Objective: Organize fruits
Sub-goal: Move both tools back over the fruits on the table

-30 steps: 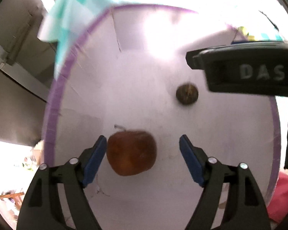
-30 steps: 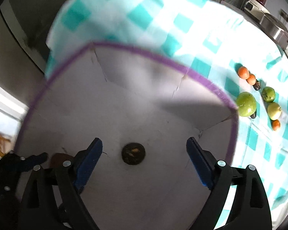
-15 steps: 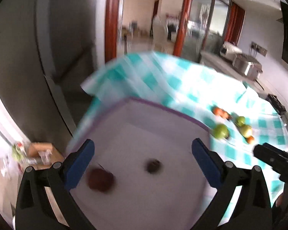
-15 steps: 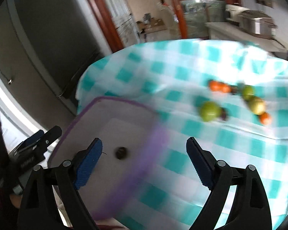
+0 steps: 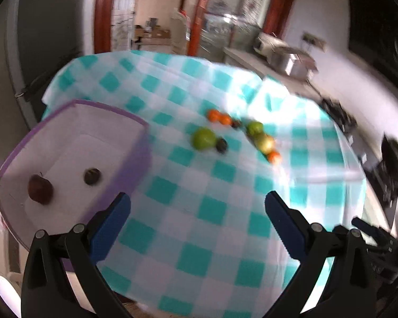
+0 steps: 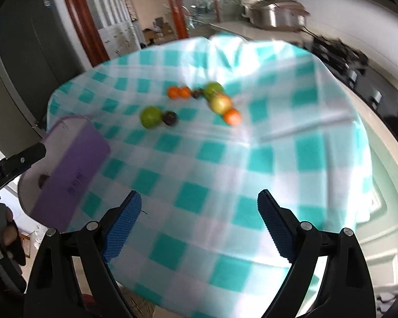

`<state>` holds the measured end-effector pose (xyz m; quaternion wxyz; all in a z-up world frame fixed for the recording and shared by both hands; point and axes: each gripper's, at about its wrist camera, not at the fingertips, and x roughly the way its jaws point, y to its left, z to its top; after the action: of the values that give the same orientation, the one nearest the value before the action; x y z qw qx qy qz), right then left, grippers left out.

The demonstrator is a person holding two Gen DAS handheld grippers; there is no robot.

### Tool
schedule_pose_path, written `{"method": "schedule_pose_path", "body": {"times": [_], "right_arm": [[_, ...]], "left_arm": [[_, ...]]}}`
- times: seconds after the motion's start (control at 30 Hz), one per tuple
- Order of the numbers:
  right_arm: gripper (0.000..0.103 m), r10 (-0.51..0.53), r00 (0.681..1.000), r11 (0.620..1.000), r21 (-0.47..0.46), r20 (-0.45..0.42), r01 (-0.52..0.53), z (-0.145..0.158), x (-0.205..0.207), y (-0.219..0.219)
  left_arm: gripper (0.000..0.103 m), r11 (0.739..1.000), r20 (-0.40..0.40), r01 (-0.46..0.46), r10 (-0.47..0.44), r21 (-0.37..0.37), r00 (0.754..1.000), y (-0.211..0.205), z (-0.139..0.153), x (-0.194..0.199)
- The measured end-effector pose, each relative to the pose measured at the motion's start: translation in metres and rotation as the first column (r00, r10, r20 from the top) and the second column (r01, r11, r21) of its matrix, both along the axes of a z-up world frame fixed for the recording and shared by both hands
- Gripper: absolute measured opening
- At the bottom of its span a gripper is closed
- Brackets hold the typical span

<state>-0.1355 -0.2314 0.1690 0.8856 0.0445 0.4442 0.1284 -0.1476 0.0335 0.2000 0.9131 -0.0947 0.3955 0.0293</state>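
Note:
A white bin with a purple rim (image 5: pixel 135 118) sits at the table's left edge; it holds a dark red apple (image 5: pixel 40 188) and a small dark fruit (image 5: pixel 92 176). The bin (image 6: pixel 74 159) also shows in the right wrist view. Several fruits lie mid-table: a green apple (image 5: pixel 203 138) (image 6: pixel 151 117), oranges (image 5: pixel 219 116) (image 6: pixel 178 92), dark small fruits (image 6: pixel 170 118), a yellow-green apple (image 6: pixel 220 102). My left gripper (image 5: pixel 197 213) and right gripper (image 6: pixel 199 212) are open and empty, above the near part of the table.
The round table wears a teal-and-white checked cloth (image 6: pixel 225 145). A dark fridge (image 6: pixel 18 66) stands at left. A counter with metal appliances (image 6: pixel 273 13) runs along the back right. My left gripper (image 6: pixel 16 161) shows at the left of the right wrist view.
Both grippers have pulled up and back out of the bin and swung right toward the table. The apple and the dark fruit stay in the bin.

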Motion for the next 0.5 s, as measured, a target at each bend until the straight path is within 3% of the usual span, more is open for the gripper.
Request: {"method": "schedule_pose_path", "body": {"times": [0.13,0.3,0.5], "right_arm": [[0.087,-0.022,0.999,1.000,0.015,-0.034,0.022,-0.024,-0.012,-0.020],[0.087,-0.034,0.996,0.999,0.012,-0.087,0.035,-0.053,-0.009,-0.019],[0.087,-0.024,0.991,0.999,-0.028,-0.131,0.021,-0.076,0.014,-0.012]], "left_arm": [[0.101,0.995,-0.038,0.058,-0.055,0.079,0.998,-0.035,-0.013,-0.006],[0.101,0.981,-0.098,0.124,-0.110,0.146,0.989,-0.047,-0.041,-0.006],[0.101,0.983,-0.176,0.139,-0.116,0.122,0.977,-0.040,-0.076,0.019]]}}
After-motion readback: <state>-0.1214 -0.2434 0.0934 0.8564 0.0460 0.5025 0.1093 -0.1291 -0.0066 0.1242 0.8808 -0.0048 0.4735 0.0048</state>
